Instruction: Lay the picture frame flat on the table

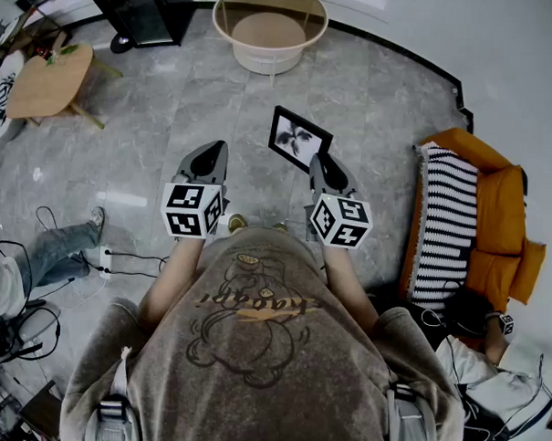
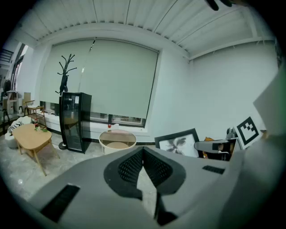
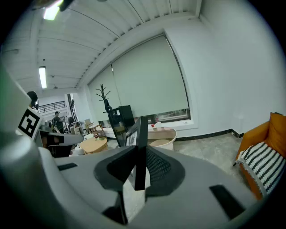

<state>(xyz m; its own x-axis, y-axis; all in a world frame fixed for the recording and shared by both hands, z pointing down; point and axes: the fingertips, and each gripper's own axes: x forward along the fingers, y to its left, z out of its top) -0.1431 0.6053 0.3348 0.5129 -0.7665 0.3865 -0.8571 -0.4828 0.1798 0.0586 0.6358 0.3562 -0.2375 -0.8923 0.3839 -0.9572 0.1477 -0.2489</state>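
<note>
A black picture frame with a black-and-white plant print hangs in the air over the grey floor, in front of the person. My right gripper is shut on its right edge. In the right gripper view the frame stands edge-on, clamped between the dark pads. My left gripper floats to the left of the frame, apart from it, shut and holding nothing. Its pads meet in the left gripper view, where the picture frame shows at the right. A round cream table stands ahead.
A light wooden table stands at the far left, and a black cabinet at the back. An orange sofa with a striped blanket lies to the right. Cables and someone's leg lie on the floor at left.
</note>
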